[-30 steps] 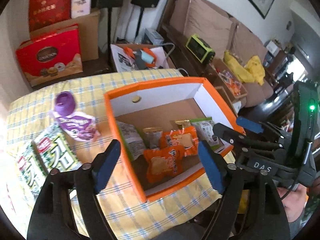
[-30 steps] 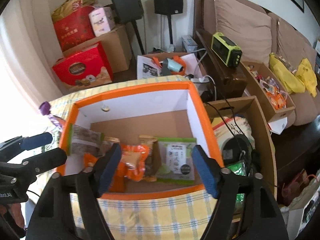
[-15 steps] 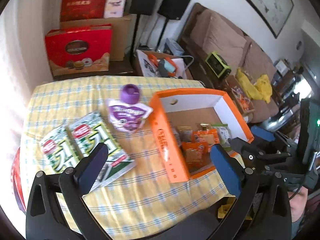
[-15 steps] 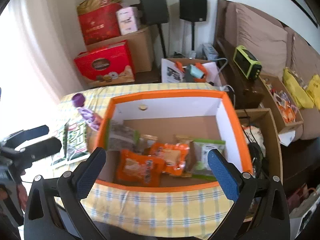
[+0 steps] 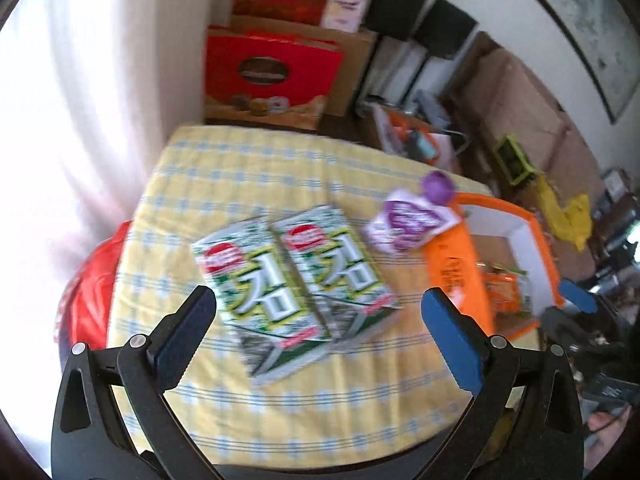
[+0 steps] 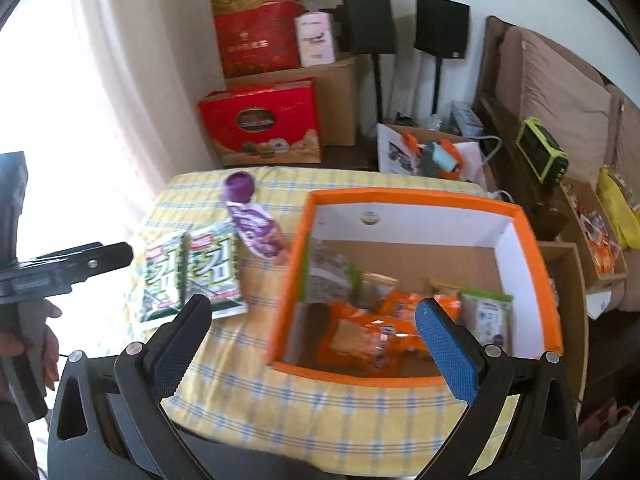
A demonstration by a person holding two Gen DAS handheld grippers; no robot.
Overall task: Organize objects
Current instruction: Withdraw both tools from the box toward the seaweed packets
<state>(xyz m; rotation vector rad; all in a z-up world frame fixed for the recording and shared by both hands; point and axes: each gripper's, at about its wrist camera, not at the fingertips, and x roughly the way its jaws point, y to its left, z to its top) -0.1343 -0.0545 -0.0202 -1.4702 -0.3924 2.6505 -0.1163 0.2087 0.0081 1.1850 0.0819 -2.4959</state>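
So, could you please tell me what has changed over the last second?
The left gripper swung left, from over the orange box to above the two seaweed packs; its jaws widened. The right gripper drew back, jaws widening too. Neither grasped anything. Packs, purple pouch and box stayed put.

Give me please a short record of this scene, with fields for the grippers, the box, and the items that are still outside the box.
left gripper: open, holds nothing, above the seaweed packs
right gripper: open, holds nothing
orange box: on the table, open top, several snack packets inside
seaweed packs: two, flat, side by side on the yellow checked tablecloth
purple pouch: outside, against the box's wall
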